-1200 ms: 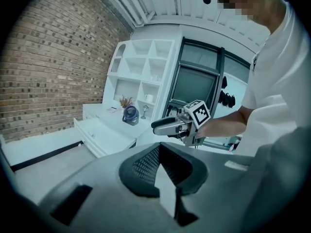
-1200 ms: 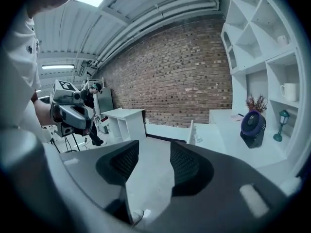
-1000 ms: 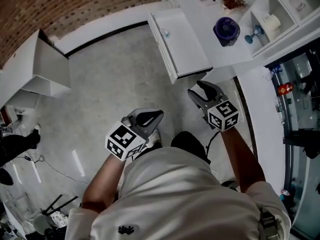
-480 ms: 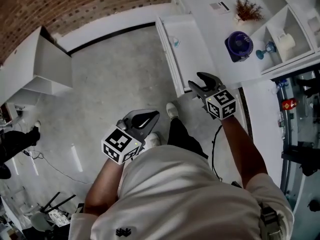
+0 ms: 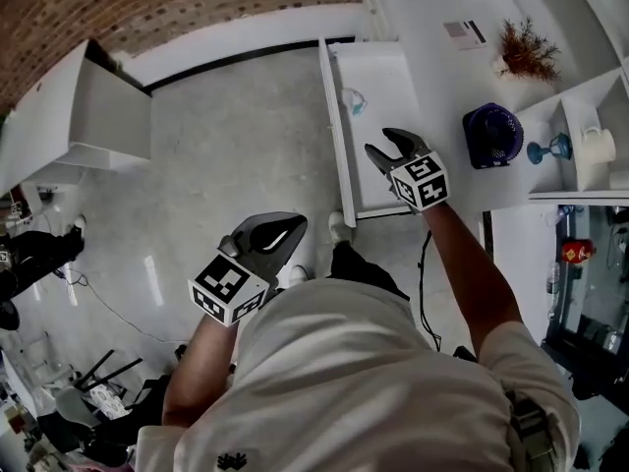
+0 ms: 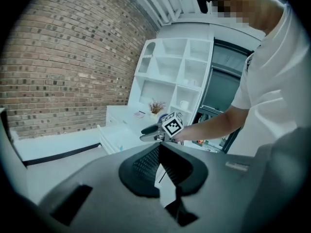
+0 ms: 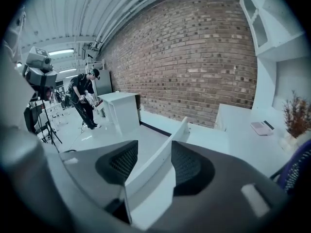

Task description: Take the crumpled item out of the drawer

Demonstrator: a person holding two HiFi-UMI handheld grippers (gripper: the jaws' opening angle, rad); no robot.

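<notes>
now the right gripper [image 5: 383, 144] has reached over the open drawer [image 5: 388, 79].

shirt [image 5: 334, 382]: white, short sleeves | trousers [image 5: 359, 268]: dark | shoe [image 5: 339, 226]: white | left tongs [image 5: 299, 225], right tongs [image 5: 379, 143]: grey, black-white marker cubes

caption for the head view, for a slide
Open right hand-held gripper hovers over the open drawer, short of the crumpled item inside; left hand-held gripper hangs back.

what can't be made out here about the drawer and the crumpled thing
- Crumpled item: head view, too small to tell what it is.
- Near end of the drawer: head view, covered by the right gripper.
- Inside of the drawer: right gripper view, hidden behind its own wall and the jaws.
</notes>
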